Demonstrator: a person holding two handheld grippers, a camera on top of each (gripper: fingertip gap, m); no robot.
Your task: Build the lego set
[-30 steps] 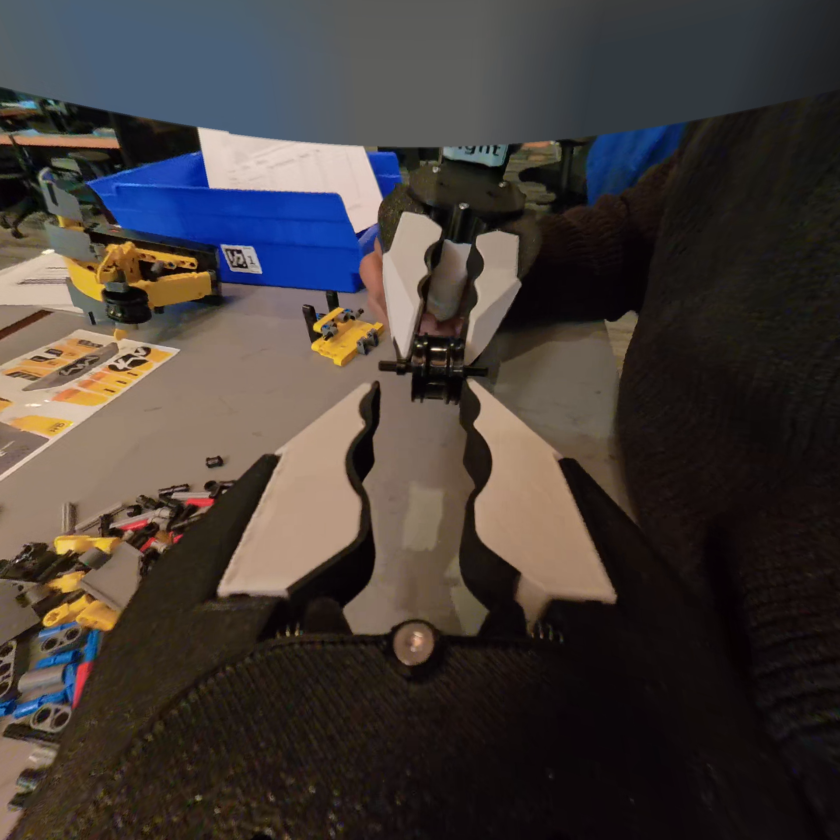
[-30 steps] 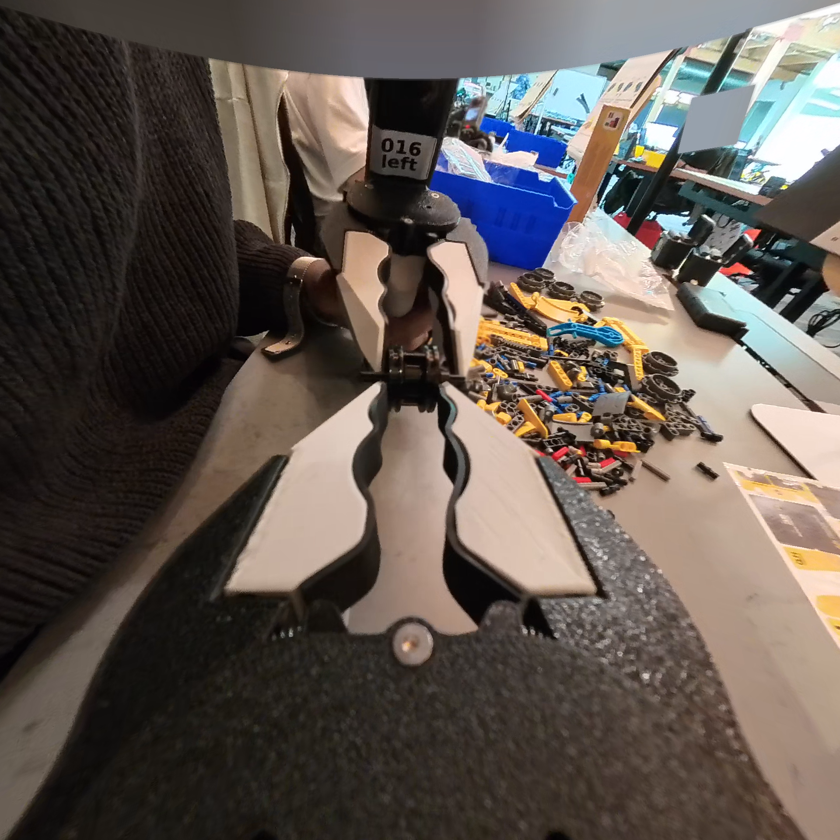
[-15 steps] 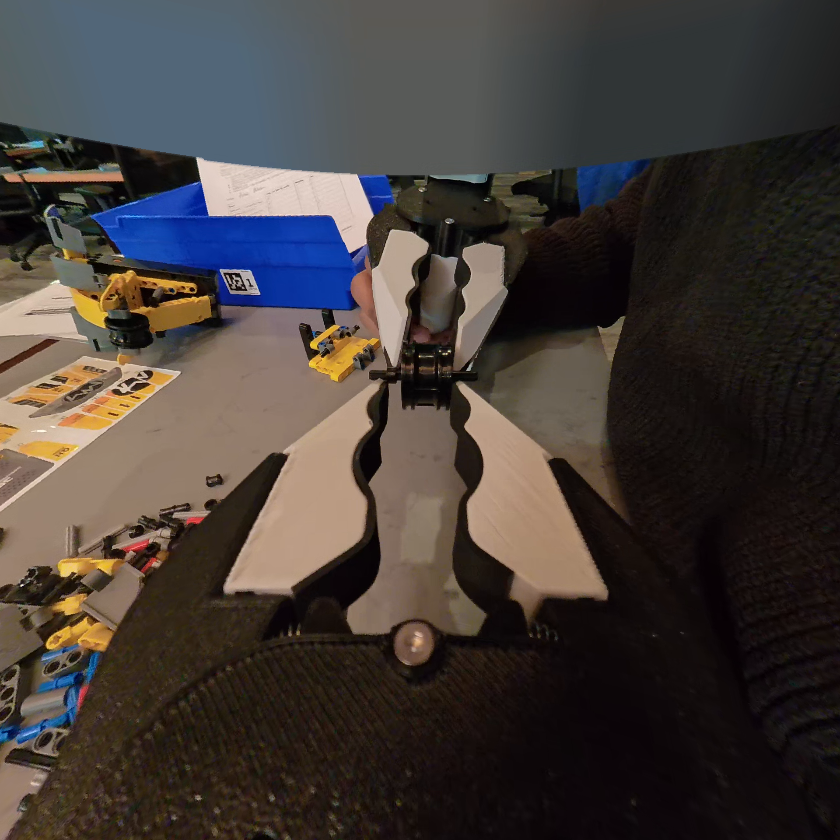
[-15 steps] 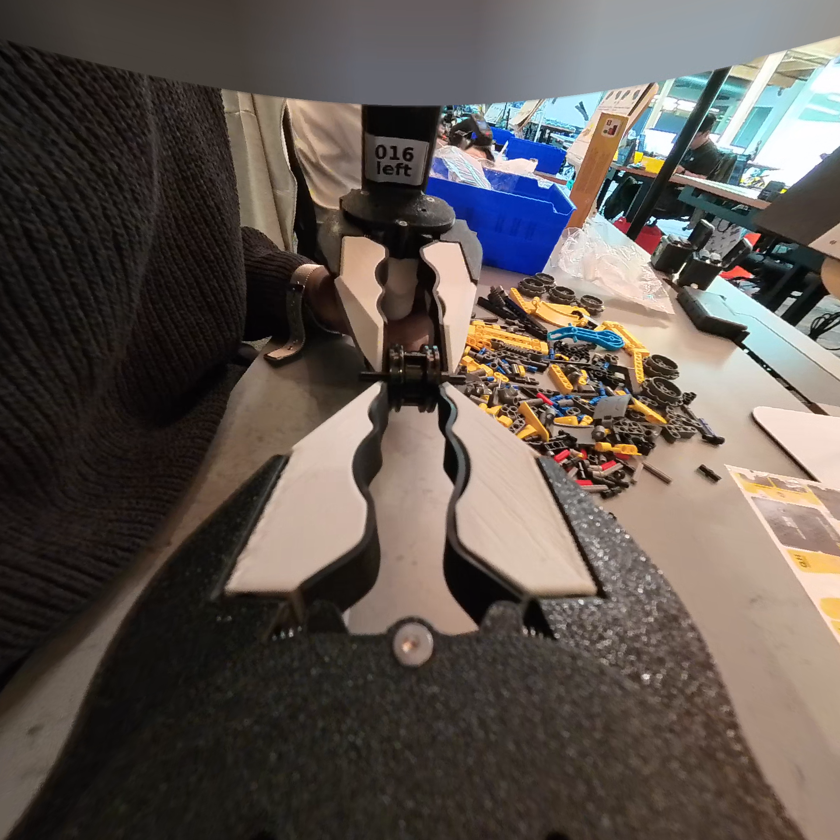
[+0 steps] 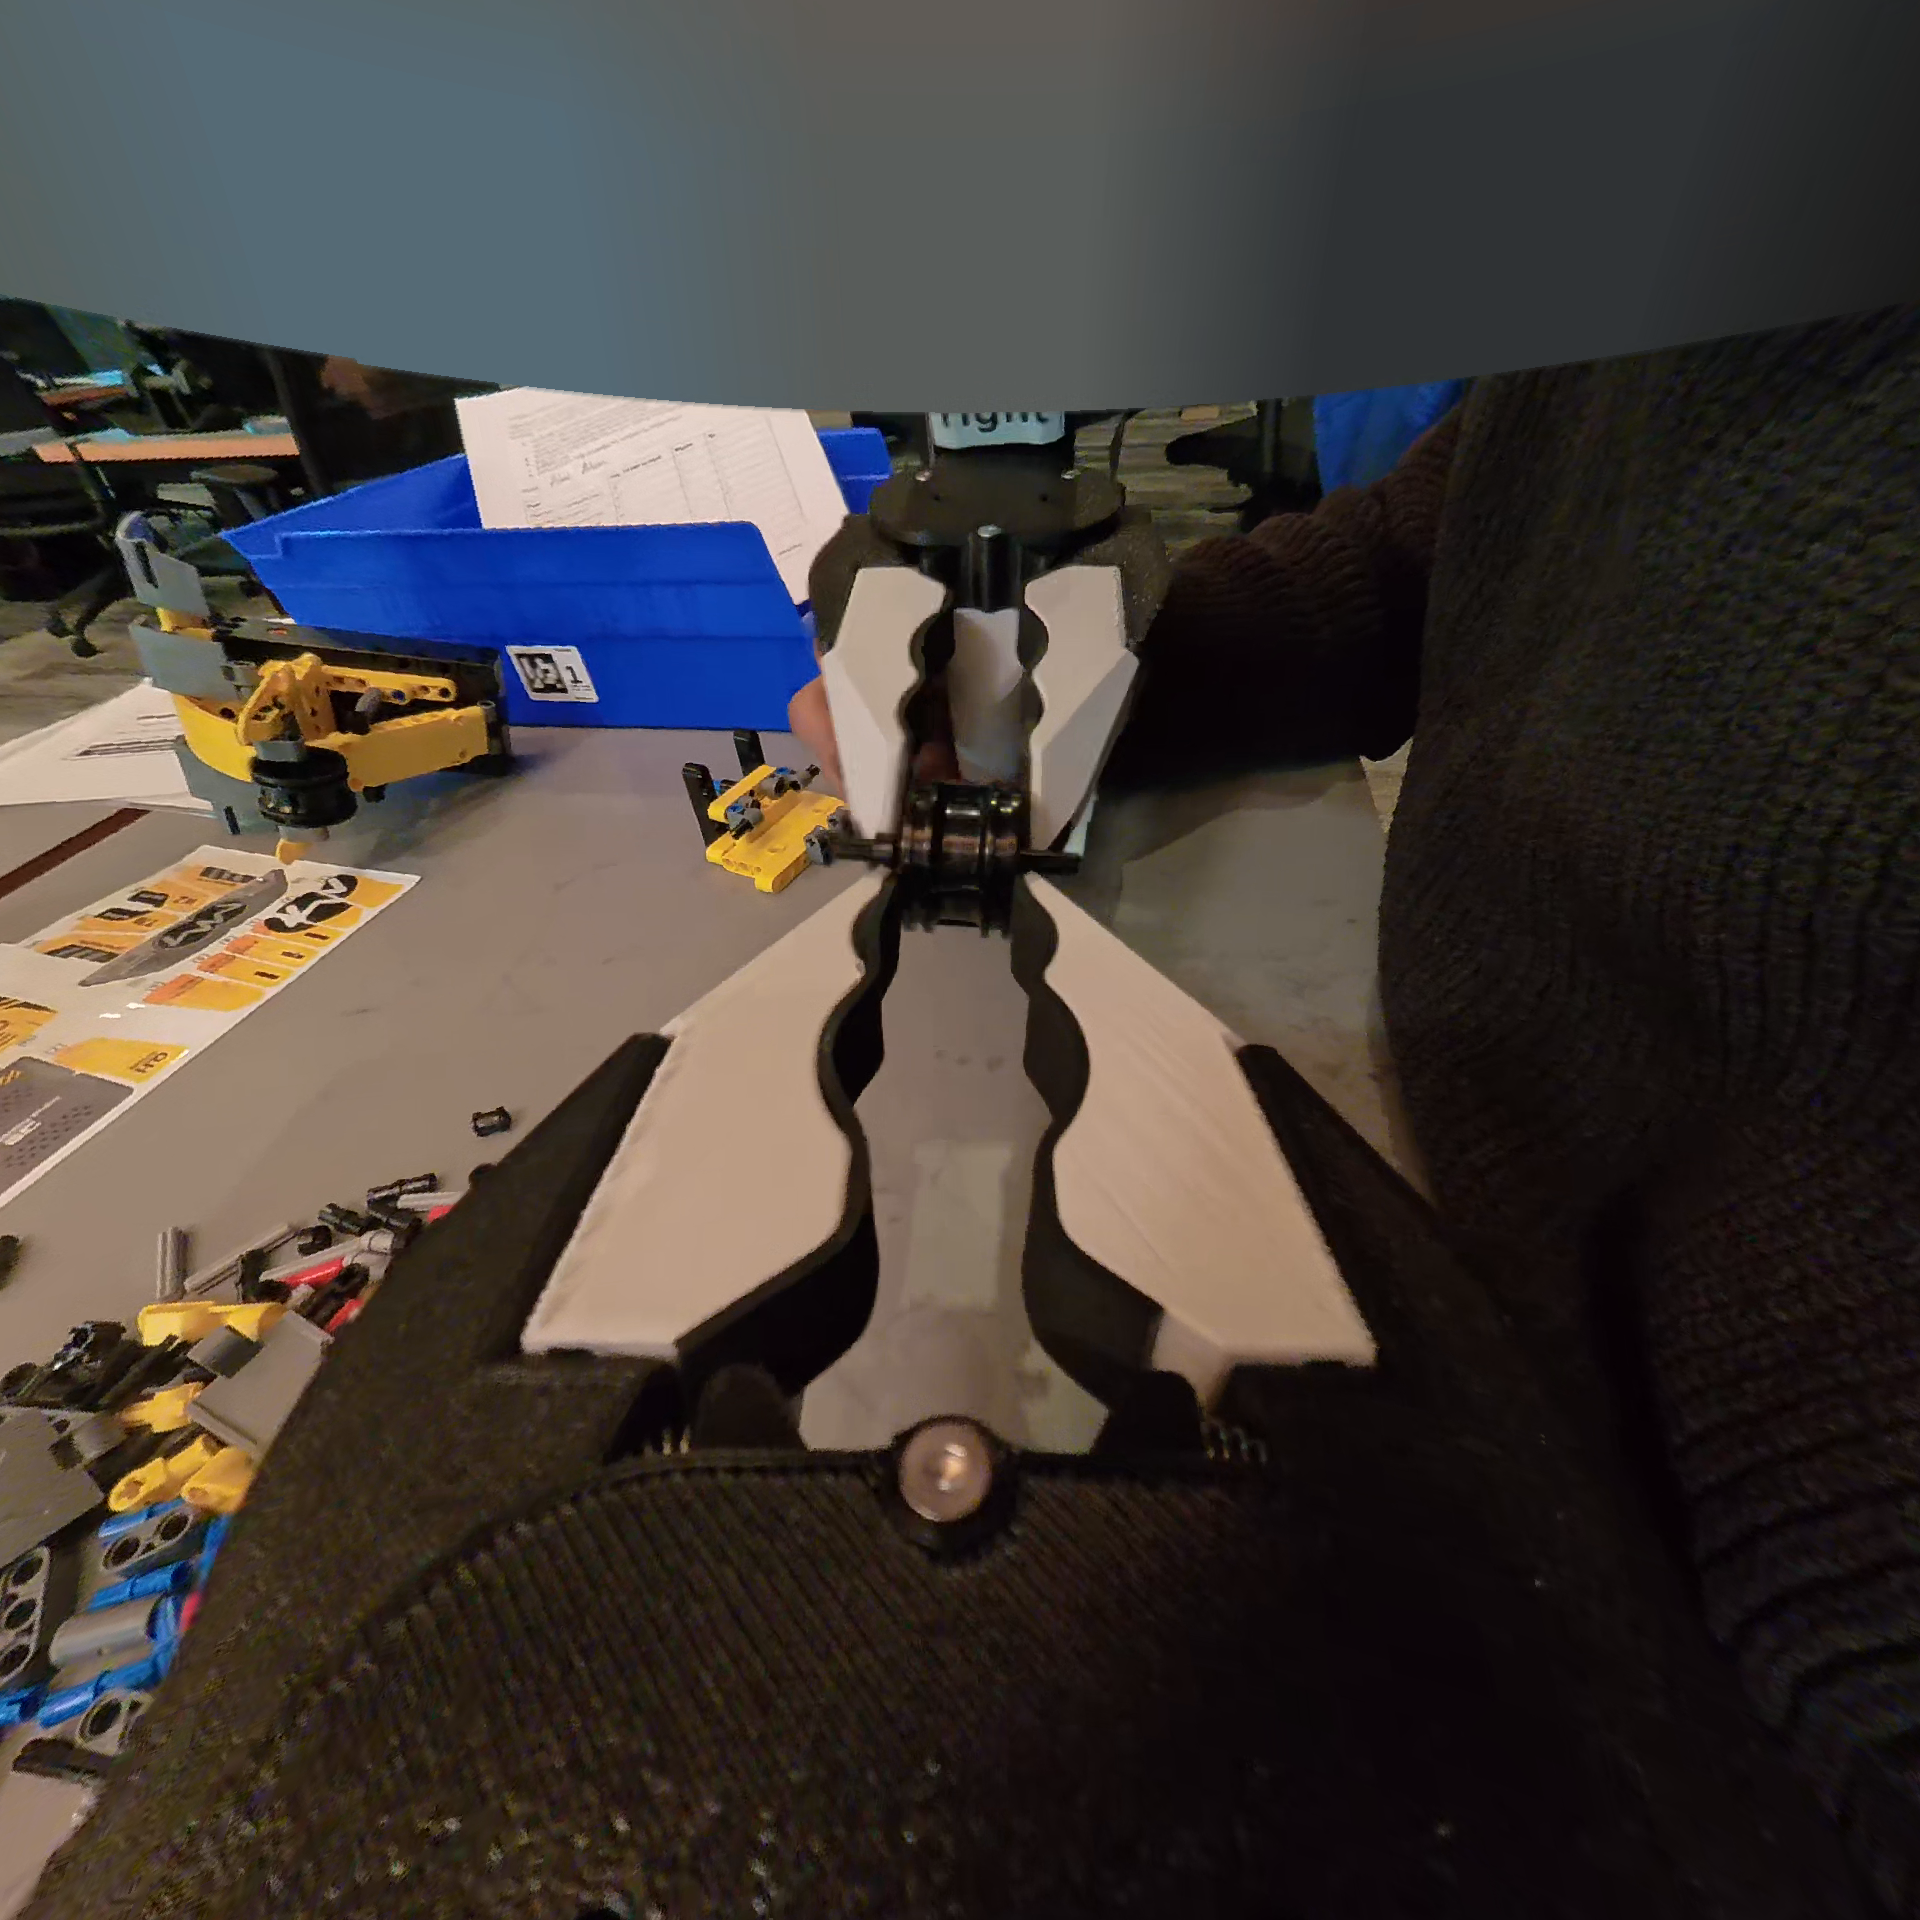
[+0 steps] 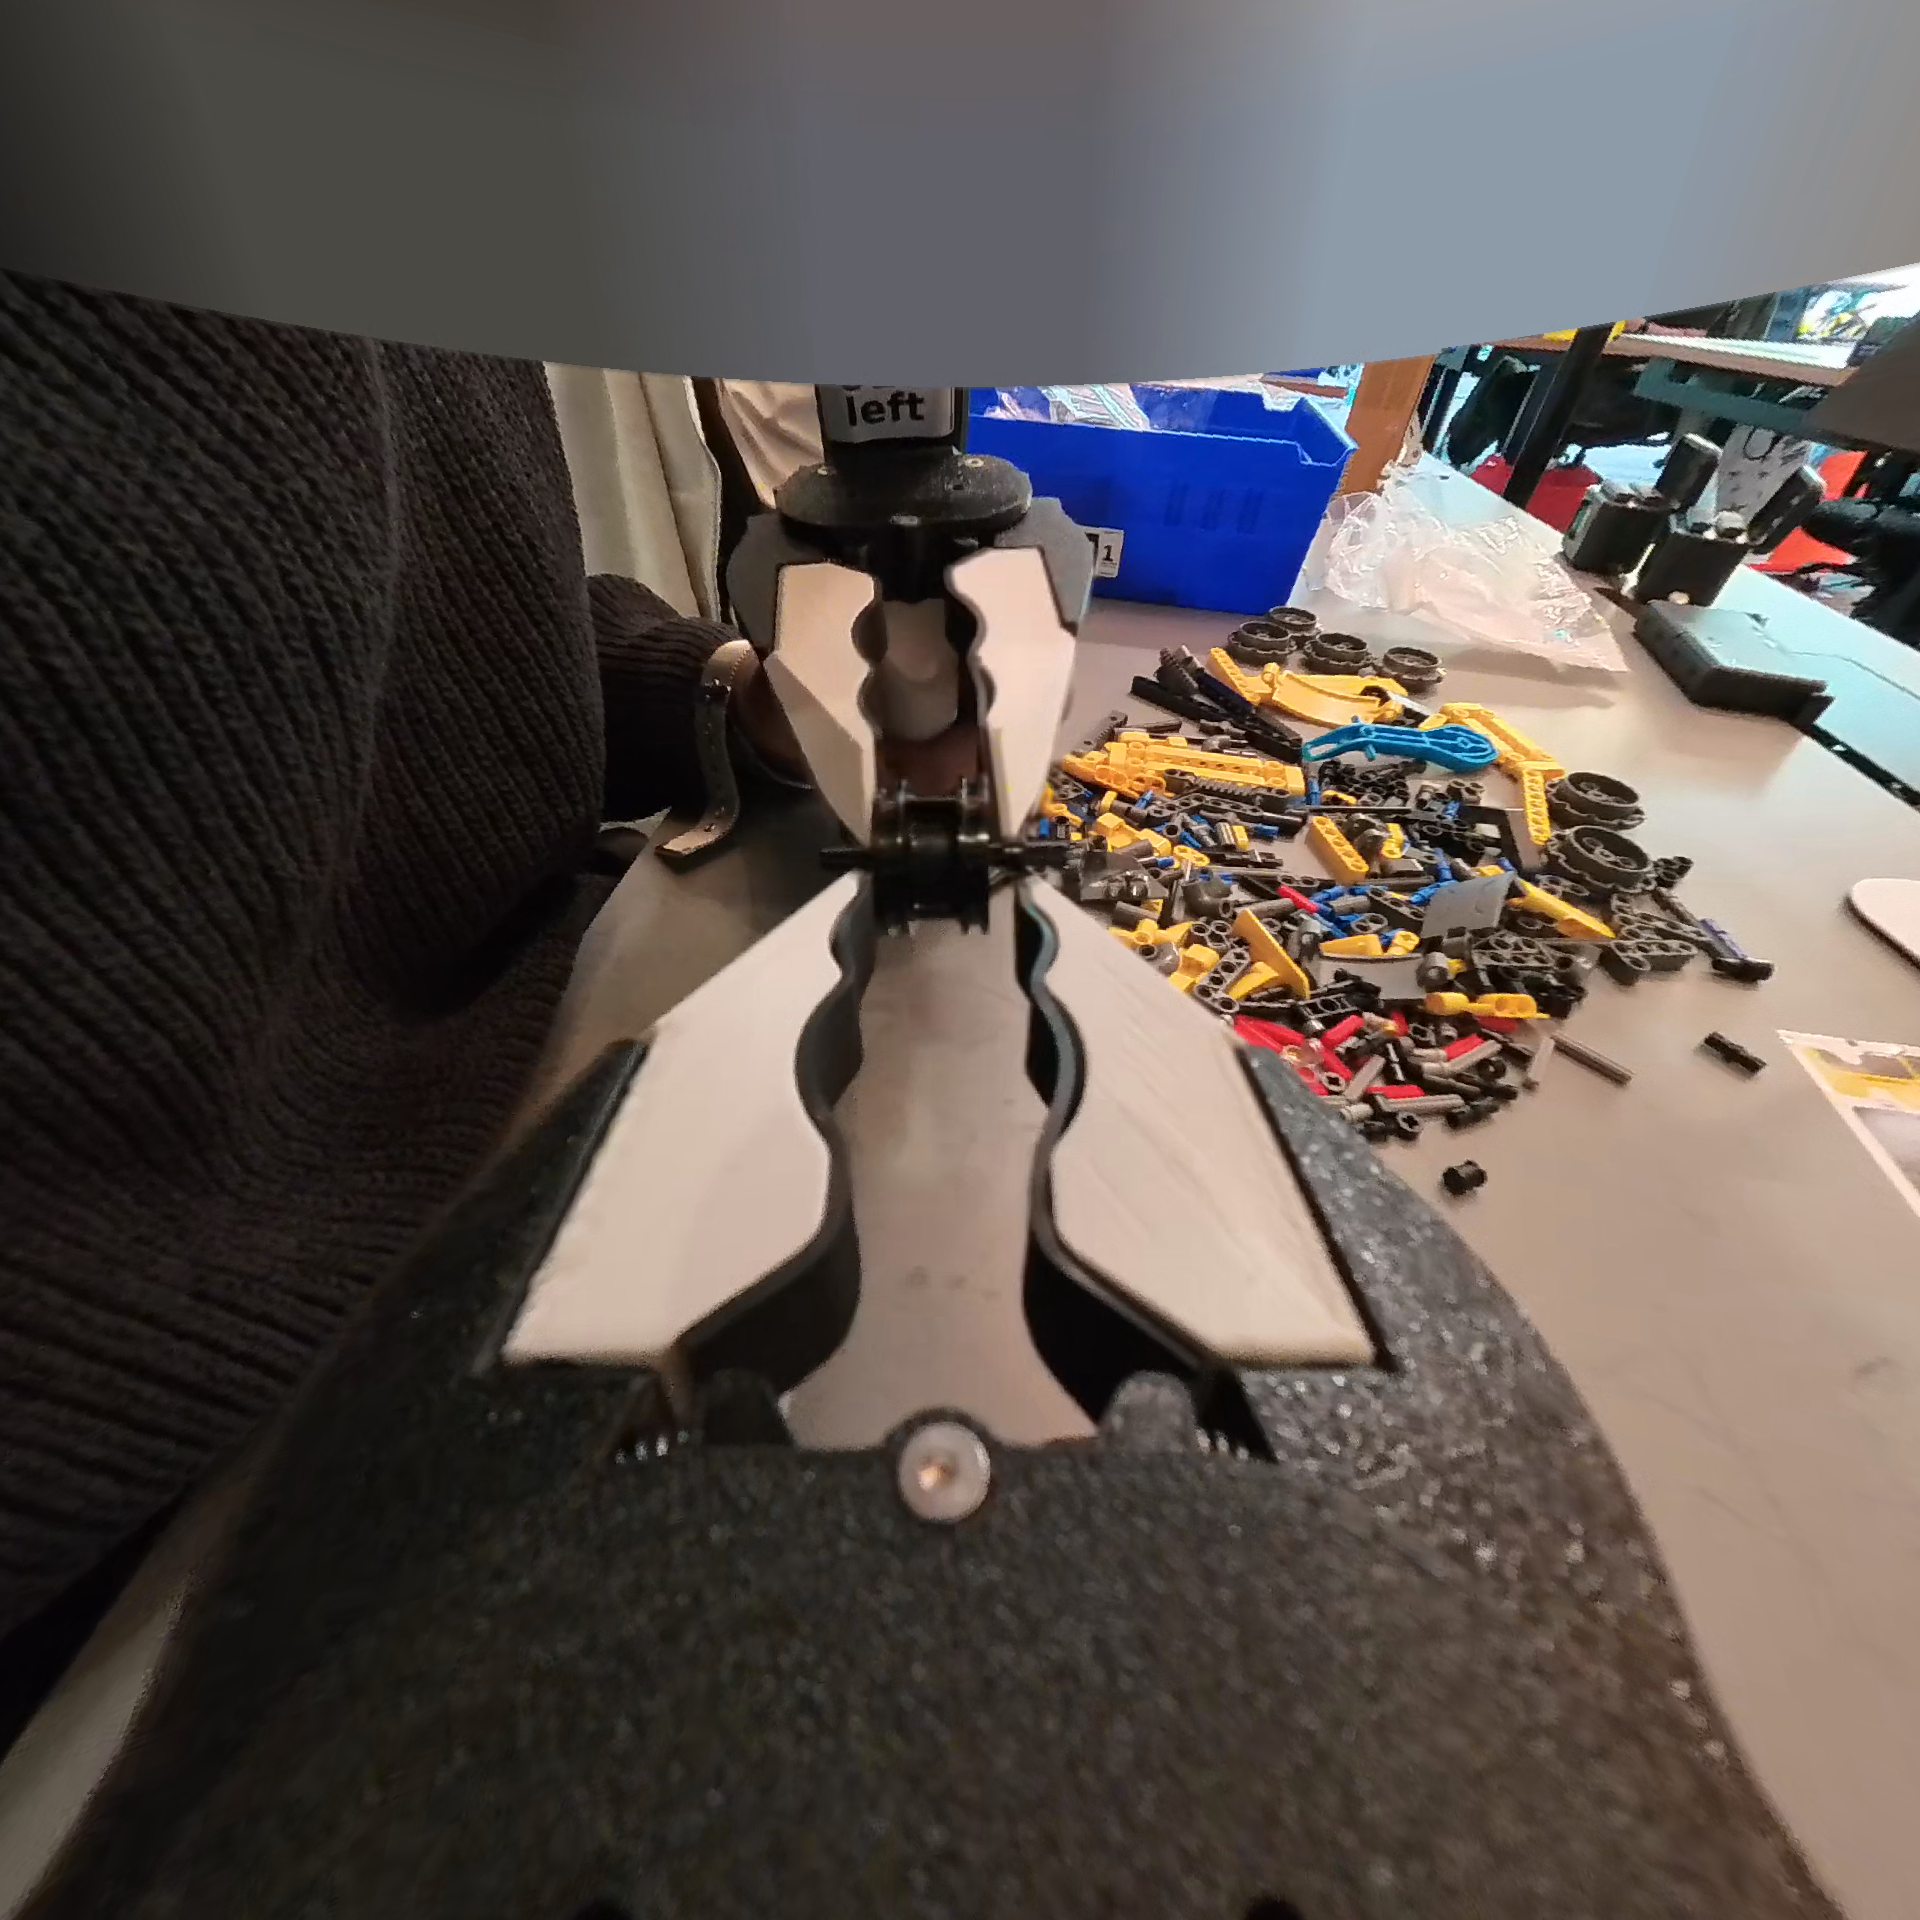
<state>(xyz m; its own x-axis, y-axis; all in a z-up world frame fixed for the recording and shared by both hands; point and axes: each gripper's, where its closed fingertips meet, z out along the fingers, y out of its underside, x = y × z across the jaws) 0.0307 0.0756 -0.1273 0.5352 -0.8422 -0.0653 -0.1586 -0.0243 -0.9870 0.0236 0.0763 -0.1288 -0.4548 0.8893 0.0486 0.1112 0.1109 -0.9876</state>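
A small black wheel piece on a black axle (image 5: 956, 857) hangs above the grey table (image 5: 499, 997), held between the two grippers, which face each other tip to tip. My left gripper (image 5: 956, 894) is shut on its lower part. My right gripper (image 5: 956, 826) comes from the opposite side and is shut on its upper part, with the axle ends sticking out sideways. In the right wrist view the same wheel piece (image 6: 925, 847) sits between my right gripper (image 6: 935, 888) and the left gripper (image 6: 930, 805) beyond it.
A blue bin (image 5: 582, 613) holding a paper sheet (image 5: 644, 457), a part-built yellow model (image 5: 312, 717), a small yellow subassembly (image 5: 769, 831) and a sticker sheet (image 5: 197, 935) lie to the left. A pile of loose pieces (image 6: 1351, 883) and a plastic bag (image 6: 1455, 571) lie nearby. A dark knit sleeve (image 5: 1662, 935) is close by. Both grippers' tips are close together, under 4 cm apart.
My left gripper has narrowed from wider open and closed onto the wheel piece that the right gripper held. The two grippers have drawn a little closer together.
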